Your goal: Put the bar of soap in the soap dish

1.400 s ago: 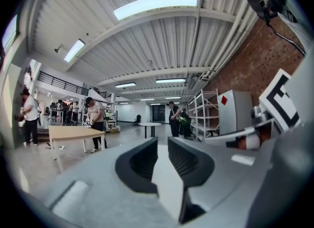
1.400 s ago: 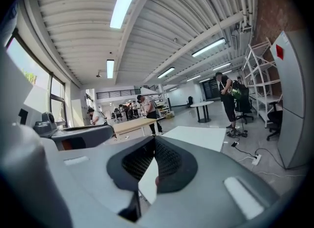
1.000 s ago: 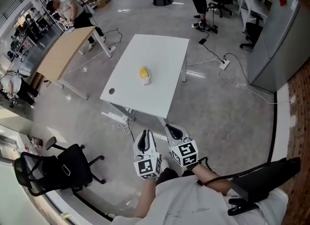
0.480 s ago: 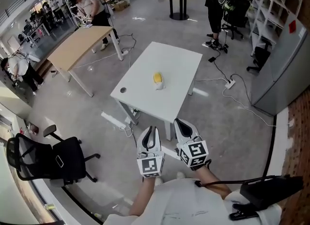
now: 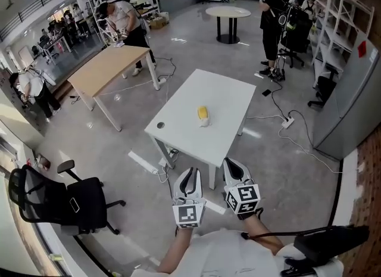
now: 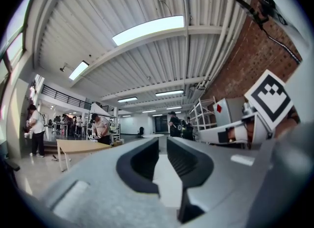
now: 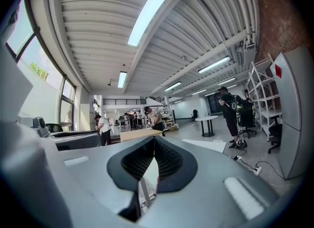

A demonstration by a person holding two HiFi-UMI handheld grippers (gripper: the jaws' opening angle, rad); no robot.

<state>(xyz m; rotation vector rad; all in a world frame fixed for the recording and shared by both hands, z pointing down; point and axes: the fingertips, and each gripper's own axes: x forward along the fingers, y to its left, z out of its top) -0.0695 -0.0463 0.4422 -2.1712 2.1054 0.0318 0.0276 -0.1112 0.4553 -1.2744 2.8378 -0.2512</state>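
A yellow bar of soap (image 5: pixel 203 112) lies on the white table (image 5: pixel 184 106), close against a small white soap dish (image 5: pixel 205 121); too small to tell whether it rests in it. Both grippers hang side by side in front of the person, well short of the table's near edge. My left gripper (image 5: pixel 191 173) shows a narrow gap between its pads in the left gripper view (image 6: pixel 162 141), with nothing in it. My right gripper (image 5: pixel 231 164) is shut and empty, its pad tips touching (image 7: pixel 154 141). Both point about level toward the table.
A wooden table (image 5: pixel 110 64) stands left of the white one and a round table (image 5: pixel 228 12) beyond it. A black office chair (image 5: pixel 74 201) is at lower left. Cables and a power strip (image 5: pixel 287 122) lie on the floor at right, near shelves (image 5: pixel 333 25). People stand around the room.
The head view has swung upward, so the table sits lower and further right in the picture. Both grippers stay side by side, slightly lower in frame, jaws unchanged.
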